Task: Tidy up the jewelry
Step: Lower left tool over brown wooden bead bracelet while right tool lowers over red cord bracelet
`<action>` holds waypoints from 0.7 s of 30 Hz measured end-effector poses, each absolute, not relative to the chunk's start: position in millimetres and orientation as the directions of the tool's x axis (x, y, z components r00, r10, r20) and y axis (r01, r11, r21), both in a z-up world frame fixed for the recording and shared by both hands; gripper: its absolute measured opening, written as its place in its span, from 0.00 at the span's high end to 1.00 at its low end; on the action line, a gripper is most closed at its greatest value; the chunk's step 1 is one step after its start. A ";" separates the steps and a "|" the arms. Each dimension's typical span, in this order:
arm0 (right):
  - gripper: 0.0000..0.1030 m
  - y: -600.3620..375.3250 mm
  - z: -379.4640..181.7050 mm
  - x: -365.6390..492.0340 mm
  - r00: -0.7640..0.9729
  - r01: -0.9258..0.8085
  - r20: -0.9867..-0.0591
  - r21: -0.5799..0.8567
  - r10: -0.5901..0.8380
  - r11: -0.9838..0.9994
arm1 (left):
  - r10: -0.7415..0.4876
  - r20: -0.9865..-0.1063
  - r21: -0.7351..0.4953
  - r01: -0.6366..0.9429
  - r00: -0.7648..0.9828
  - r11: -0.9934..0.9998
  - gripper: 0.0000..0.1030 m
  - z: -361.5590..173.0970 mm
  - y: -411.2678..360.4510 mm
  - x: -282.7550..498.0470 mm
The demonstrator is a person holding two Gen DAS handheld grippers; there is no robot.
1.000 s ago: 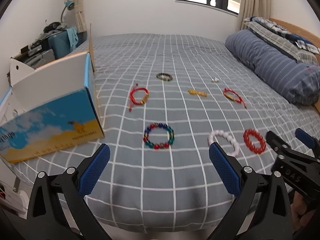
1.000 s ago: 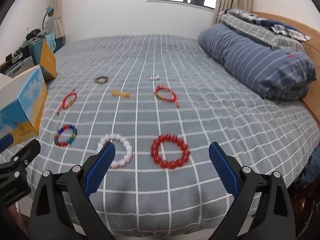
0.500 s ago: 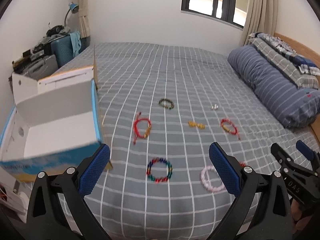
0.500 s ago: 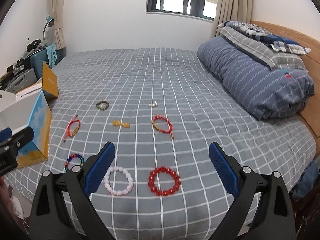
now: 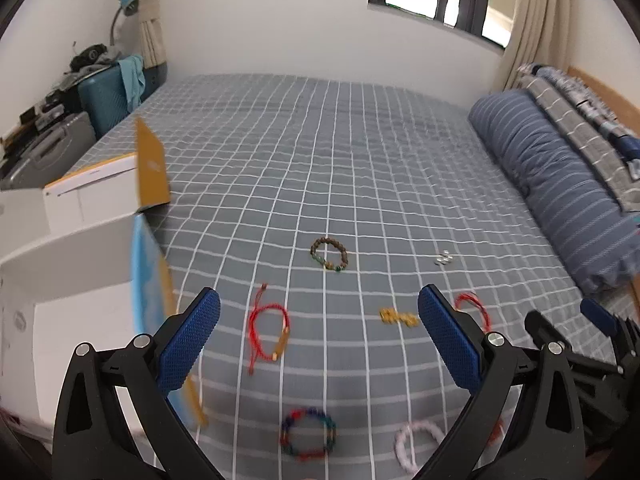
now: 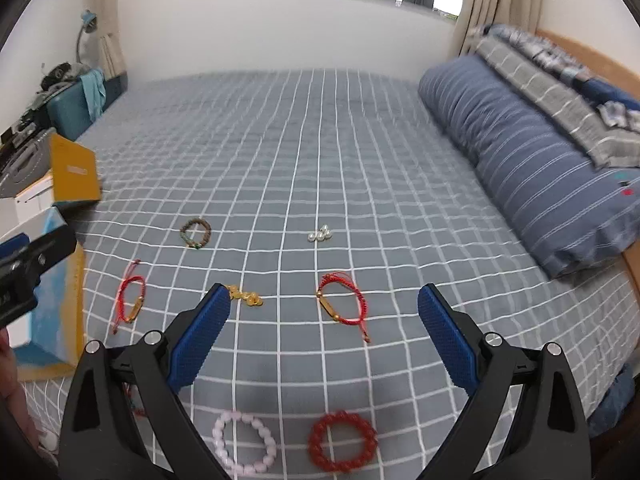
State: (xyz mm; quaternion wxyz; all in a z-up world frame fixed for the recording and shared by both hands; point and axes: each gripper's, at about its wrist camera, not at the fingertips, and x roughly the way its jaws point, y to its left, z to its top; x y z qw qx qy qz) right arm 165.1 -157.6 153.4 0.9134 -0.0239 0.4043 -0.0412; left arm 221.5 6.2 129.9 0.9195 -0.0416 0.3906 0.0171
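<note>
Two hand-held grippers hang wide open above the bed [image 6: 360, 152]: right hand-held gripper [image 6: 323, 334] just above the red cord bracelet [image 6: 340, 304], left hand-held gripper [image 5: 319, 338] near another red cord bracelet [image 5: 269, 330].

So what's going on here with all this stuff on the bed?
A person holds two hand-held grippers, left and right, both open and empty above the grey checked bedspread. Beaded and red cord bracelets lie spread out on it, untouched. An open blue-and-yellow cardboard box sits at the left edge.
</note>
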 end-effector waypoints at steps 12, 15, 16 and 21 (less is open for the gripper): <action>0.15 -188.7 73.6 241.5 0.537 0.079 -0.840 -0.036 -0.073 0.996 | -0.021 -0.844 -0.042 -0.026 0.536 0.999 0.06 36.5 -12.3 363.0; 0.15 -199.3 56.8 250.8 0.503 0.096 -0.861 -0.026 -0.071 0.995 | 0.005 -0.858 -0.015 -0.034 0.514 0.999 0.06 18.4 -14.6 380.8; 0.15 -202.2 51.9 252.7 0.494 0.103 -0.866 -0.028 -0.075 0.994 | 0.001 -0.862 -0.018 -0.031 0.508 0.999 0.06 14.3 -14.9 384.6; 0.21 -204.5 26.6 260.9 0.442 0.094 -0.892 -0.054 -0.090 0.994 | -0.019 -0.883 -0.038 -0.031 0.469 0.999 0.06 -11.8 -16.7 398.1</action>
